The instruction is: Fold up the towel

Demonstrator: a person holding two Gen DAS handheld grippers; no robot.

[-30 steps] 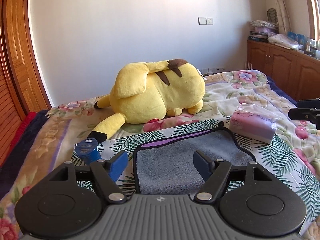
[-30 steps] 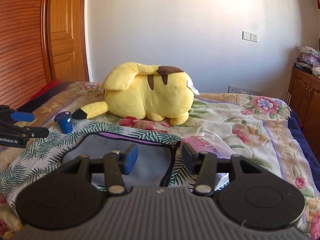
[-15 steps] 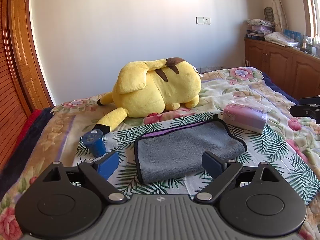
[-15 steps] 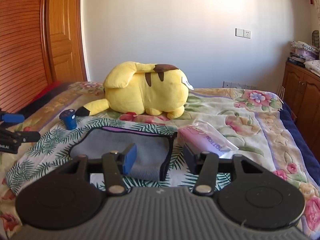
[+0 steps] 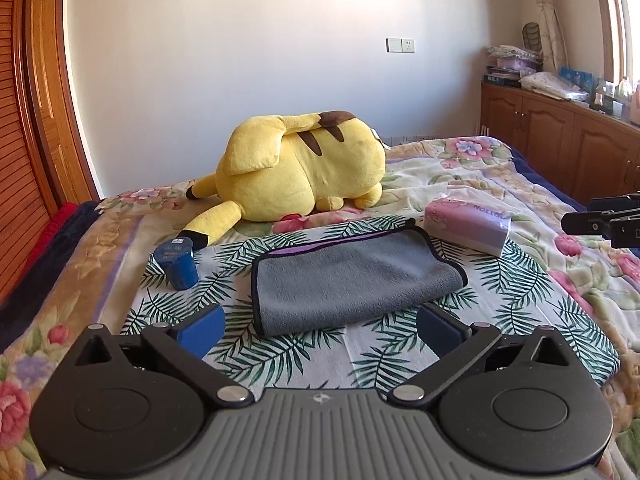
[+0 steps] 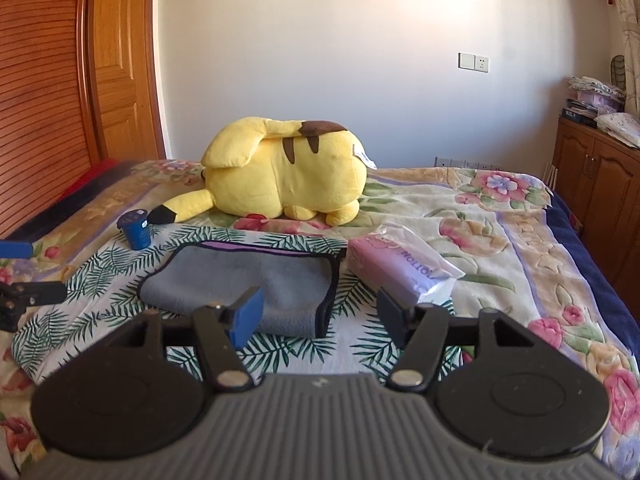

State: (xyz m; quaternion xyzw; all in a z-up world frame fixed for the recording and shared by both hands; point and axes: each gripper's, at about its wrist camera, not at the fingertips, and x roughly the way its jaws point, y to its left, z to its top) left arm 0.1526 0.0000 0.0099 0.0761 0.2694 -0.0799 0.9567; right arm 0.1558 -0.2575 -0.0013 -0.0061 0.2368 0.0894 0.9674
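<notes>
Fleecy grey towel [image 5: 356,280], folded rect. on leaf-print cloth [image 5: 372,356]; L tool [image 5: 320,326] & R tool [image 6: 322,306] wide, empty.

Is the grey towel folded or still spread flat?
Folded: the towel lies doubled, purple inner layer peeking out along its far edge.

The left gripper [image 5: 318,328] hangs above the palm-leaf cloth [image 5: 384,356] with its jaws spread wide and nothing between them. Just ahead of its fingertips lies the grey towel [image 5: 352,280], folded flat (a purple layer shows along its far edge). Ahead and to the left stands a small blue cup [image 5: 177,263]; ahead and to the right, just beside the towel, lies a pink tissue pack [image 5: 468,224]. Farther ahead sprawls a yellow plush toy [image 5: 296,176]. The right gripper [image 5: 604,224] pokes in at the far right edge.
</notes>
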